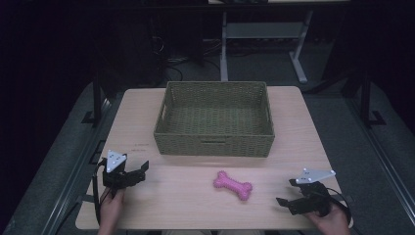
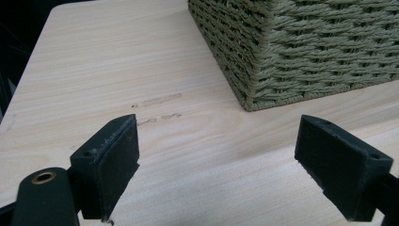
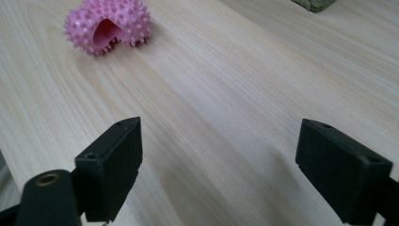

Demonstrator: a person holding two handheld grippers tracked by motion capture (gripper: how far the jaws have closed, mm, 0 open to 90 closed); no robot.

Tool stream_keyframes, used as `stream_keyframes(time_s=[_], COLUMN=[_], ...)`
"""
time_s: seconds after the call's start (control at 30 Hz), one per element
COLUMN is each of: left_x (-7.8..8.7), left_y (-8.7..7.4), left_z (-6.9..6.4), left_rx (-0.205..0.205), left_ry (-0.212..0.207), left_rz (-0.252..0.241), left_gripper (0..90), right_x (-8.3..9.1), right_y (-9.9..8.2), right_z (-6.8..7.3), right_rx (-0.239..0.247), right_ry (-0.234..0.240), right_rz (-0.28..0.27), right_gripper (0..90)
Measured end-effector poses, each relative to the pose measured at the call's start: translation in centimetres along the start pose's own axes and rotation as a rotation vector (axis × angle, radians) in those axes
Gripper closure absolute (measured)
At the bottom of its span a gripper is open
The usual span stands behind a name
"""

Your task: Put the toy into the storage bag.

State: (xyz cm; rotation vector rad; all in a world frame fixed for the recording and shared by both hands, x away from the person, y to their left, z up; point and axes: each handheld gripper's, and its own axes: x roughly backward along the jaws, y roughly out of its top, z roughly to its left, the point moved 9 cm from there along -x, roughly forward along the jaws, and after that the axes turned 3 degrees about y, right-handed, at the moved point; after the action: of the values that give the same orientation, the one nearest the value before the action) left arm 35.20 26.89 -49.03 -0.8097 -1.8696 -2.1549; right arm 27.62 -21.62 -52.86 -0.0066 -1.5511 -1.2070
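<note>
Here, taking the woven basket (image 1: pixel 214 119) as the landmark, the left gripper (image 1: pixel 138 172) sits off the basket's near-left corner, low over the pale wood-grain table (image 1: pixel 186 205). Its black jaws are spread wide with nothing between them, and their flat pads look matte and slightly scuffed in the left gripper view. That same view shows the basket's corner close ahead: thick olive-green cord braided in tight horizontal rows, with a rolled base edge resting on the tabletop. A few faint grey smudges mark the wood just beside that corner.

In front of the basket's near wall, a little right of its middle, lies the pink bone-shaped toy (image 1: pixel 233 185), rubbery and covered in small rounded nubs. It rests flat on the table, apart from the basket and from both grippers.

Farther right, off the basket's near-right corner, the right gripper (image 1: pixel 288 192) hangs low over the table, its blocky black jaws also spread wide and empty, aimed toward the toy's knobbly end (image 3: pixel 107 26).
</note>
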Motion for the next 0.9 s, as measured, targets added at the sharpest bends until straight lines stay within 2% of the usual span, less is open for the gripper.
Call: stream_keyframes(time_s=[0.1,0.13,0.33,0.53,0.9], left_x=[0.0,0.0,0.0,0.0,-0.2], left_y=[0.0,0.0,-0.1,-0.3,-0.2], left_z=[0.0,-0.1,-0.1,-0.2,-0.2], left_rx=[0.0,0.001,-0.002,-0.001,-0.003], left_ry=[0.002,0.001,-0.002,-0.012,-0.013], left_rz=[0.0,-0.001,0.001,0.006,0.004], left_gripper=[13.8,13.8,13.9,13.8,13.8], right_x=[-0.2,-0.3,-0.5,-1.2,-3.0], right_y=[0.3,0.8,2.0,4.0,7.2], right_z=[0.2,0.7,1.7,2.9,4.5], right_rx=[0.001,0.022,0.059,0.111,0.203], right_ry=[0.0,0.021,0.043,0.088,0.123], right_rz=[0.007,0.006,0.029,0.074,0.169], right_gripper=[14.5,14.5,14.5,14.5,14.6])
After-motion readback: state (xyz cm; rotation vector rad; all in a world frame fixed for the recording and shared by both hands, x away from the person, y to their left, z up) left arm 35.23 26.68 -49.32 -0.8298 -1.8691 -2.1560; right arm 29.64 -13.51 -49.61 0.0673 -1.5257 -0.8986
